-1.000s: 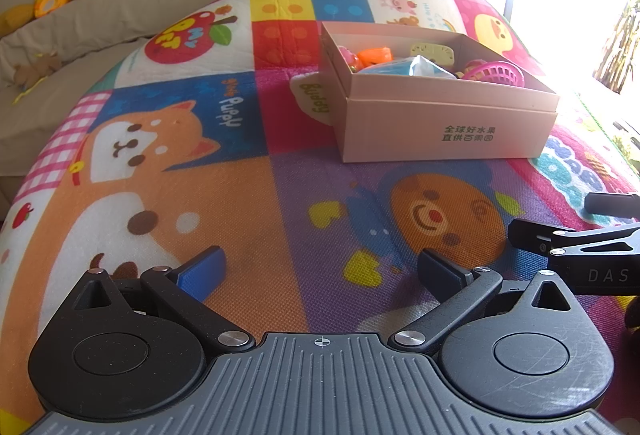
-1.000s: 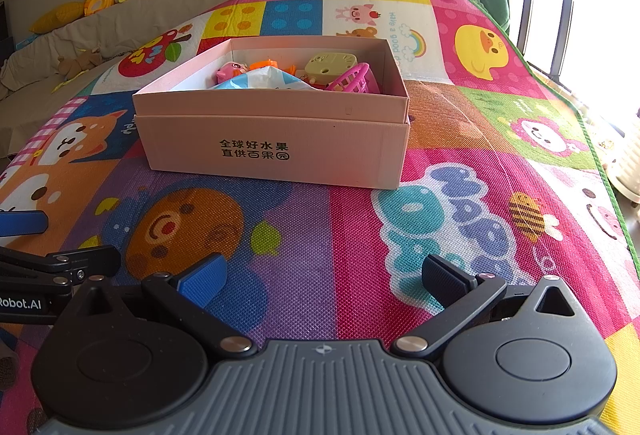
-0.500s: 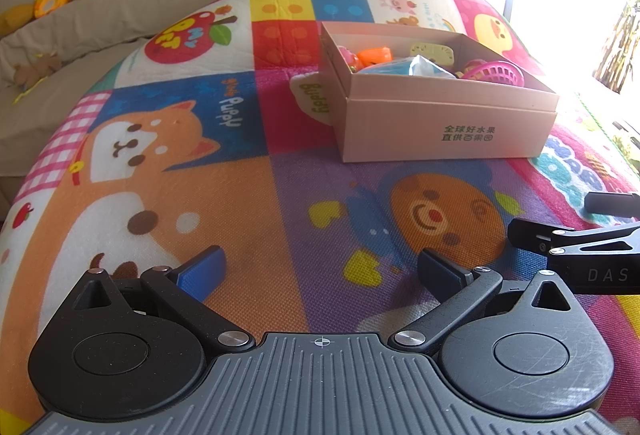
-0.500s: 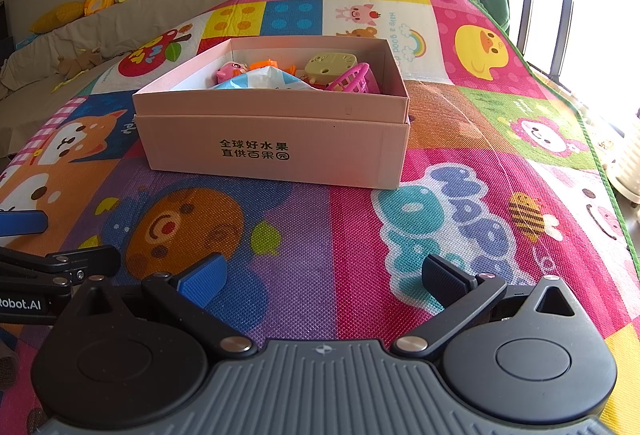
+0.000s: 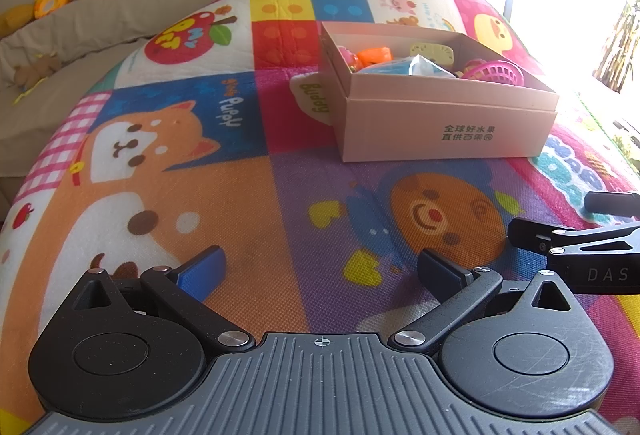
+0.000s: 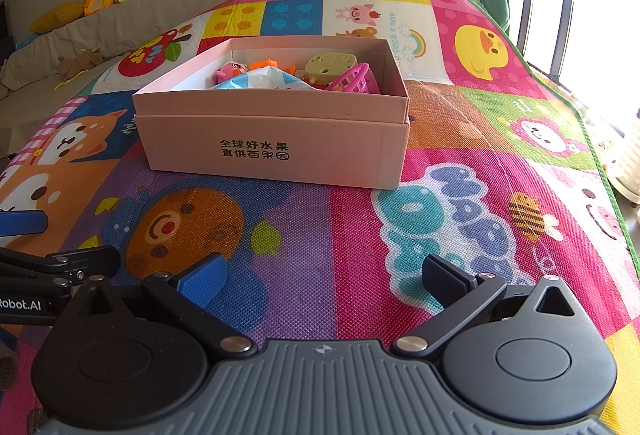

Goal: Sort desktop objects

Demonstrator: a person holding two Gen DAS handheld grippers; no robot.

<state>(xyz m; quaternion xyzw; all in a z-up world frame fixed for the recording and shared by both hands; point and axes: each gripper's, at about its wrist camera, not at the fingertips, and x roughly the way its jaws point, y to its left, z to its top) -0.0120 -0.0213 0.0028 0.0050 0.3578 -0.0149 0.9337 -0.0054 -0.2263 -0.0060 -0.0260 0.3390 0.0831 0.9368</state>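
Pink box [image 6: 276, 139] sits on the play mat [image 6: 460, 139], ahead of both grippers and well apart from them. Inside it: a pink basket [image 6: 354, 81], a yellow toy [image 6: 330, 65], an orange toy [image 5: 374, 55], a small pink figure [image 6: 231, 69] and a blue-white packet [image 6: 260, 79], all piled toward the far half. No loose items show on the mat, so the sorting looks finished or close to it; nothing obvious left to pick up.

Left gripper [image 5: 322, 269] hovers low over the mat, fingers spread wide, empty. Right gripper [image 6: 322, 277] is the same: fingers apart, holding nothing. Each shows at the edge of the other's view.

Near wall of the box hides the lower contents. Window glare washes out the right side in the left view. Mat behind the grippers is out of view, so strays there can't be ruled out.
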